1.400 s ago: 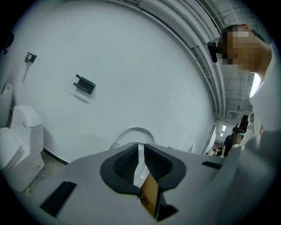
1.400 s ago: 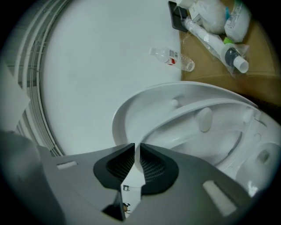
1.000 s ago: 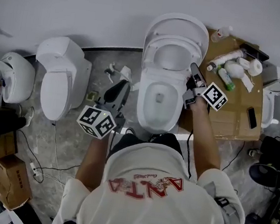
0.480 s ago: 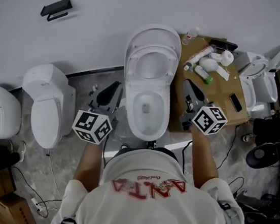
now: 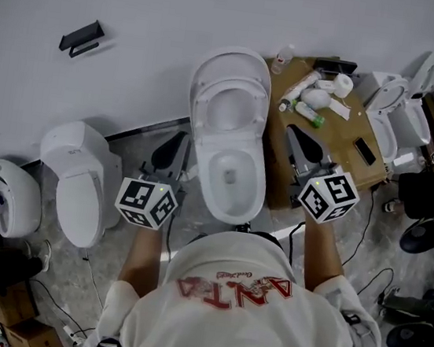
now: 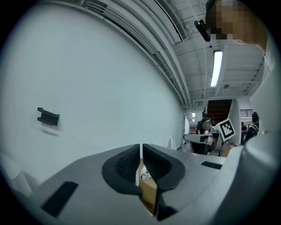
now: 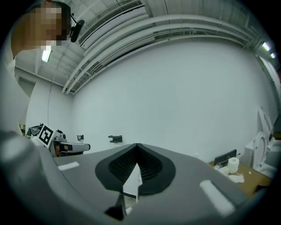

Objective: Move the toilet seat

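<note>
The white toilet (image 5: 233, 171) stands against the wall with its seat ring (image 5: 205, 104) and lid (image 5: 232, 61) both raised. My left gripper (image 5: 180, 137) hovers left of the bowl, apart from it. Its jaws are closing to a thin slit, and nothing is between them (image 6: 140, 147). My right gripper (image 5: 293, 130) is shut and empty to the right of the bowl, over the brown table (image 5: 344, 158); in the right gripper view (image 7: 137, 146) its pads meet. Both gripper views point at the bare white wall.
The brown table carries bottles (image 5: 299, 91), a paper roll (image 5: 342, 85) and a phone (image 5: 364, 151). Two more toilets (image 5: 81, 183) (image 5: 9, 197) stand at the left and another (image 5: 395, 113) at the right. A black holder (image 5: 80, 36) hangs on the wall. Cables lie on the floor.
My right gripper has drawn back from the raised seat's right edge to above the brown table. The left gripper has stayed left of the bowl. The seat stays raised.
</note>
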Available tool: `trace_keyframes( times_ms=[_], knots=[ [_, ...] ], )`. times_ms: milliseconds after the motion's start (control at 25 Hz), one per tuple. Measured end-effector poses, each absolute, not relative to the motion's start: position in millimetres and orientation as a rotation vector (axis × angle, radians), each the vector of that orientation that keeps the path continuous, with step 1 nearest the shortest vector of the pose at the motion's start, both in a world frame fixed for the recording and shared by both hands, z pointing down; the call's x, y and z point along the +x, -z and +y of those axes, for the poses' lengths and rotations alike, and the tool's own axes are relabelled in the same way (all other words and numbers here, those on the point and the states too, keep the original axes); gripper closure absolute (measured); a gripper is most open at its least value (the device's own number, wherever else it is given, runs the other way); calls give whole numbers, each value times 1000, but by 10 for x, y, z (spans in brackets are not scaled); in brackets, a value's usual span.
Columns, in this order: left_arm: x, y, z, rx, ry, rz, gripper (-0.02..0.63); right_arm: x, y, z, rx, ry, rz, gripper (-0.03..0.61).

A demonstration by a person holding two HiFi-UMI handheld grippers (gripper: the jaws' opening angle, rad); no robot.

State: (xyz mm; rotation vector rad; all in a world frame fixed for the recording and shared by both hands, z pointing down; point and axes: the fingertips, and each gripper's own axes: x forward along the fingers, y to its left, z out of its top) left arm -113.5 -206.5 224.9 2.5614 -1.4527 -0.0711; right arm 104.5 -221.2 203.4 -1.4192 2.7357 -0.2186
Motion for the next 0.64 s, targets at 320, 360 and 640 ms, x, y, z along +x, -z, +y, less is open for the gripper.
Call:
trace_keyframes(
  times_ms=[320, 360, 640],
  knots=[
    [-1152, -2248, -2035, 2551, 77, -1448, 588, 930, -2090, -2225, -1362, 242, 2775, 577],
    [-1149, -2244, -2030, 2552, 78, -1448, 588, 919, -2085, -2222, -1355, 240, 2777, 577],
    [-1078, -2246, -2028, 2558, 82, -1430, 589, 914, -2100, -2223, -1343, 233, 2791, 577]
  ],
)
